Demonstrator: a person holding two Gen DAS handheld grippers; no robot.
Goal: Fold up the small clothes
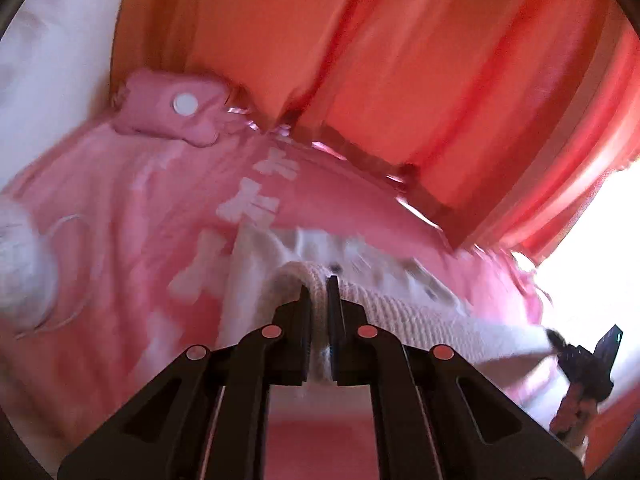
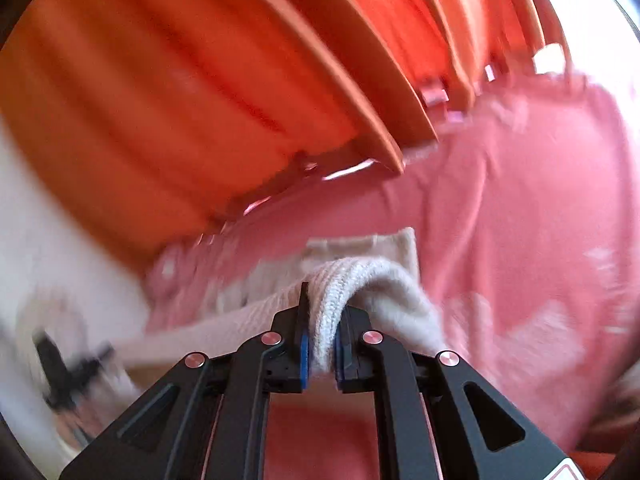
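Observation:
A small cream knitted garment (image 1: 400,312) is stretched between both grippers above a pink bedspread (image 1: 120,208). My left gripper (image 1: 319,284) is shut on a ribbed edge of the garment. My right gripper (image 2: 325,304) is shut on the other ribbed edge of the garment (image 2: 360,280). The right gripper also shows at the right edge of the left wrist view (image 1: 580,368). The left gripper shows blurred at the left of the right wrist view (image 2: 68,372). Both views are motion-blurred.
Orange-red curtains (image 1: 360,60) hang behind the bed and also fill the top of the right wrist view (image 2: 200,80). A pink pillow with a white dot (image 1: 172,108) lies at the far left. A white wall (image 1: 52,52) is left, and a bright window (image 1: 600,248) right.

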